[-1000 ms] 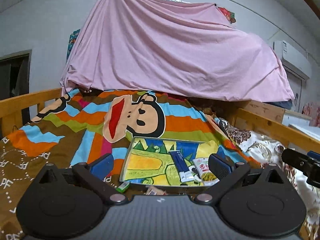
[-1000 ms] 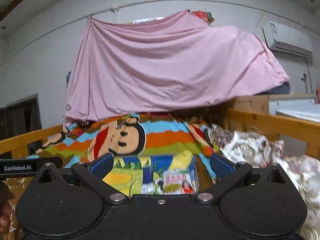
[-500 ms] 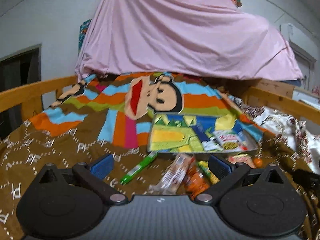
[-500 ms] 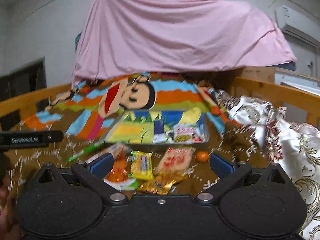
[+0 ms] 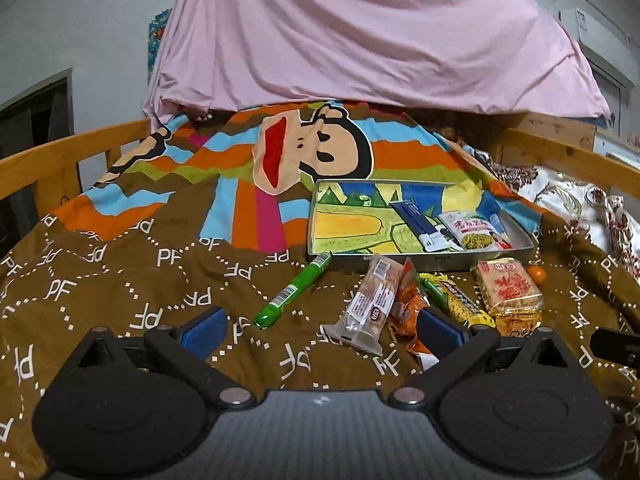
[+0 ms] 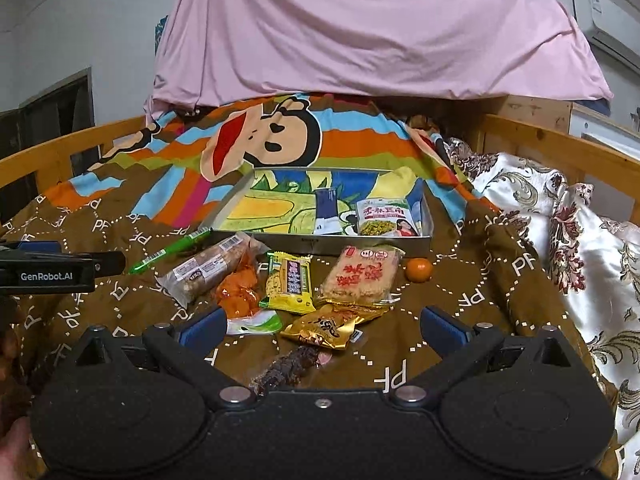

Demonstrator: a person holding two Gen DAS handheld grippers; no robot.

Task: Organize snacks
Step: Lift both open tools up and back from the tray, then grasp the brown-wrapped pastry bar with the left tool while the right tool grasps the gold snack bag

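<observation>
A metal tray [image 5: 420, 258] [image 6: 320, 242] with a cartoon bottom lies on the bed and holds a blue packet [image 5: 416, 220] and a white-green packet [image 6: 382, 218]. In front of it lie several loose snacks: a green tube [image 5: 294, 290], a clear-wrapped bar [image 5: 370, 306], an orange pack [image 6: 238, 284], a yellow bar [image 6: 290, 284], a red-print rice cracker [image 6: 362, 276], a gold pack [image 6: 324, 326], a dark stick [image 6: 286, 368] and a small orange [image 6: 419, 269]. My left gripper [image 5: 320, 330] and right gripper [image 6: 320, 326] are open, empty, hovering before the snacks.
A brown patterned blanket [image 5: 140, 280] with a cartoon monkey covers the bed. Wooden rails [image 5: 52, 160] [image 6: 560, 148] run along both sides. A floral quilt [image 6: 560, 220] is heaped on the right. A pink sheet [image 5: 360, 32] hangs behind.
Both grippers have tilted down and drawn back, so the loose snacks in front of the tray came into view. Both stay open.
</observation>
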